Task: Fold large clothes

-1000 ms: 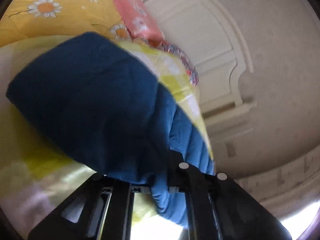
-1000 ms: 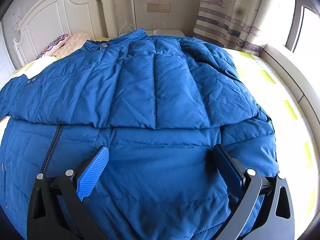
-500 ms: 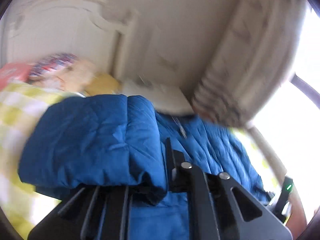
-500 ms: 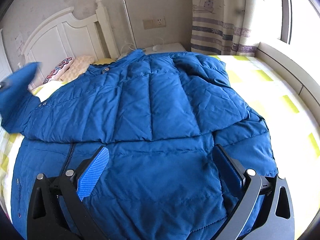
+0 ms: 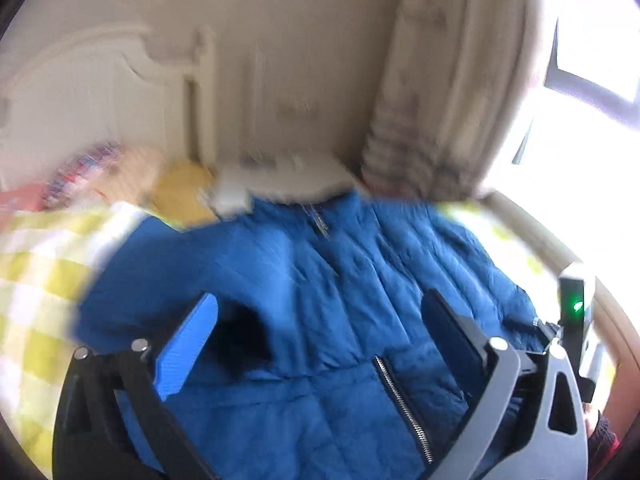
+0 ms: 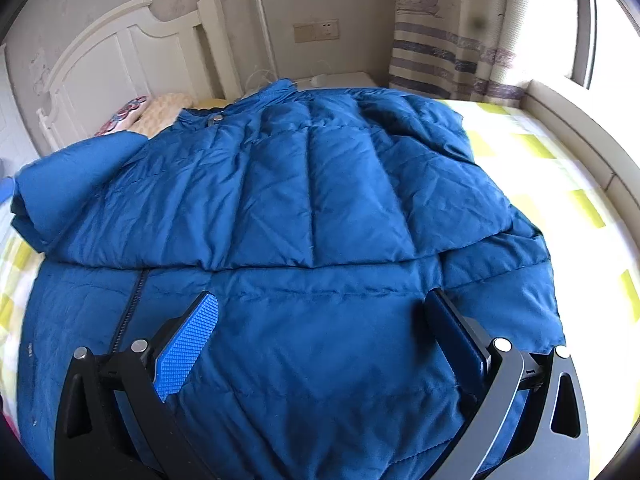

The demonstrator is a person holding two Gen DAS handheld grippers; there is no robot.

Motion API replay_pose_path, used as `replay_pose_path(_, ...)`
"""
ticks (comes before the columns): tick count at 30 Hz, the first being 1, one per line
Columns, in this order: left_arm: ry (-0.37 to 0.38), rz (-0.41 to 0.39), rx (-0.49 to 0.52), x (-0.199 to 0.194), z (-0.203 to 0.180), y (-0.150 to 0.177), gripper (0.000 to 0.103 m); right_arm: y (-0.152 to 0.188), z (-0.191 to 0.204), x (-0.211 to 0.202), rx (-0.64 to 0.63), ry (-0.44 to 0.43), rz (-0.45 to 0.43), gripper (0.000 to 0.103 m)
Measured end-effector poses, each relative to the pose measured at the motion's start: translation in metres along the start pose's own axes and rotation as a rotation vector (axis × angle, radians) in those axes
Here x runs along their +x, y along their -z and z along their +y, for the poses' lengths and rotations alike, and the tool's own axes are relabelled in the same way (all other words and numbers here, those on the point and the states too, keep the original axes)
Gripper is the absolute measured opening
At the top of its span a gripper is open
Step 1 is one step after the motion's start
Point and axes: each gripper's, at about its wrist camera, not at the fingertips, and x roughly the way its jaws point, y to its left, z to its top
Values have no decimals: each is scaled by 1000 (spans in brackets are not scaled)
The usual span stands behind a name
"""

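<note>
Right wrist view: blue padded jacket flat on checked bedspread.

Nothing readable anywhere, honestly. No brand tag shows on the blue jacket, and the far curtain only has a drawn boat, no words.

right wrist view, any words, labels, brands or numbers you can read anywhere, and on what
None readable.
Curtain: only a drawn boat and stripes, no letters.
Wall socket plate: no marking legible.
Blue down jacket: no label or logo in view; its snap button is too small to read.
</note>
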Motion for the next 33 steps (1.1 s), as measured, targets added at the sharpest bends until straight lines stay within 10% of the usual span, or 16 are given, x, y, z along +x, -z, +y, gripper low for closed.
replay_pose_path(6, -204, 73, -129, 1, 44, 32, 101, -3, -10, -1, 42, -121, 13, 99)
replay_pose_path(14, -241, 255, -191, 43, 60, 74, 101, -5, -39, -2, 187, -312, 12, 99)
replay_pose_path(23, -296, 330, -125, 62, 59, 94, 101, -6, -32, -5, 151, -249, 15, 99)
replay_pose_path(33, -431, 260, -167, 47, 64, 92, 101, -44, 78, 0, -72, -200, -15, 99)
